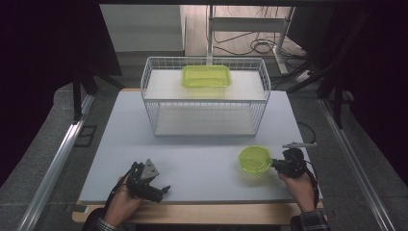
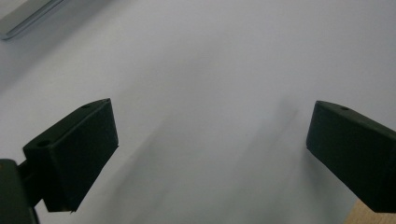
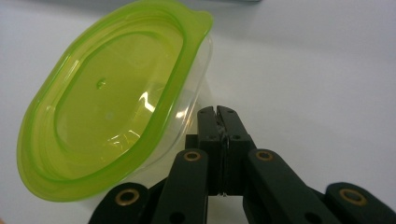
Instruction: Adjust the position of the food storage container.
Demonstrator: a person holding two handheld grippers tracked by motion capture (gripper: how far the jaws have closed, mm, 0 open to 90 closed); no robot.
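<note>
A pale grey bench [image 1: 192, 163] carries a white wire basket [image 1: 206, 96] at its far middle, with dim floor and cables beyond. A rectangular green-lidded container [image 1: 206, 76] sits on the basket's upper shelf. Near right, a round green-lidded container [image 1: 255, 160] lies just beside the right gripper [image 1: 281, 164], whose jaws are pressed together, empty. Near left, the left gripper [image 1: 163, 189] has its jaws spread wide over bare bench. The room's edges are too dark to read.
</note>
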